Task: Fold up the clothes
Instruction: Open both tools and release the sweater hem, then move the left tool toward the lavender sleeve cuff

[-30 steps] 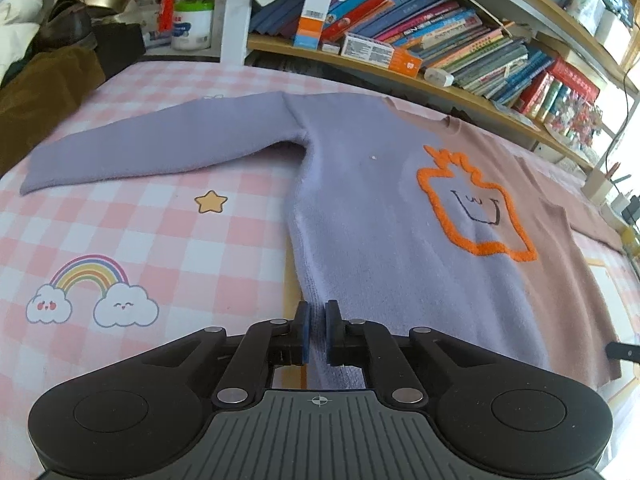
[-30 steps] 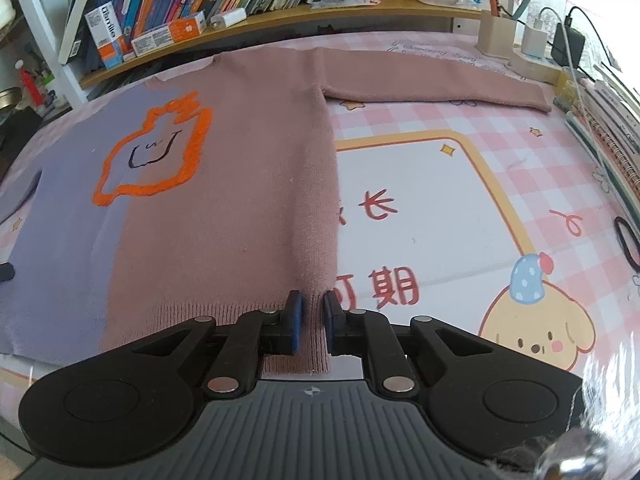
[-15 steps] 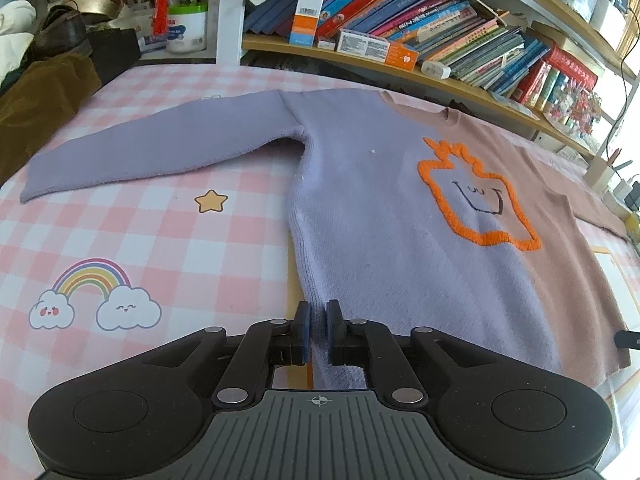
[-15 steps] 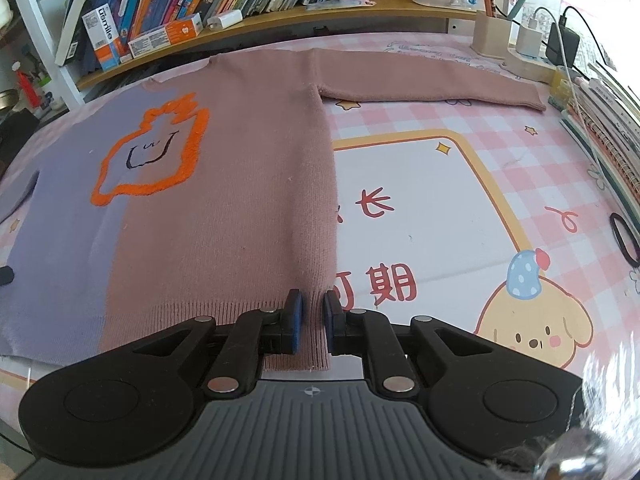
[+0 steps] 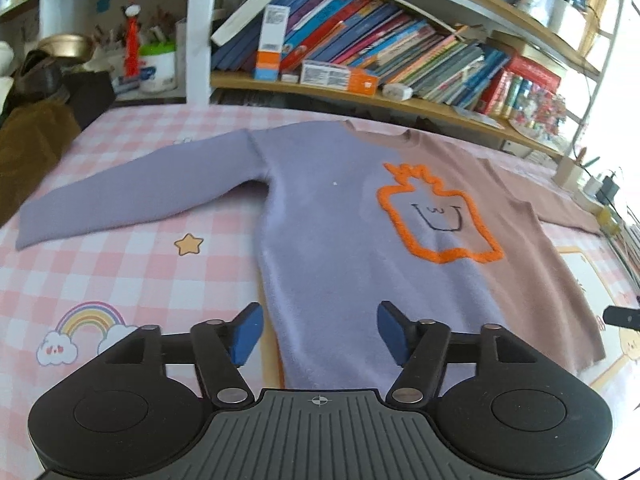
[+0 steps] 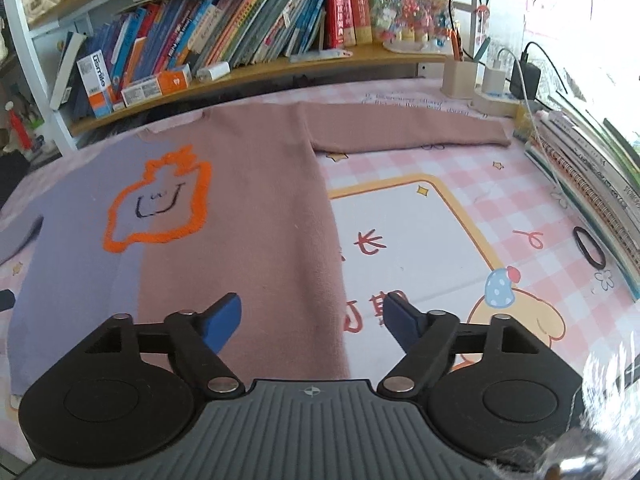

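The sweater [image 5: 328, 240] lies flat, face up on the pink checked desk [image 5: 120, 264], half lilac, half dusty pink, sleeves spread, orange outline mid-chest. Left tool [image 5: 319, 332] and right tool [image 6: 312, 318] both gape wide above its hem, holding nothing.

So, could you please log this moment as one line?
task: fold clothes | sweater: flat, unfolded | left gripper: open over hem | right gripper: open over hem | nothing held

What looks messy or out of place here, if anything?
Nothing much stands out. The sweater lies flat and face up on the checked tablecloth, both sleeves spread out. Both grippers are open above its hem. Only a black hair tie lies loose nearby.
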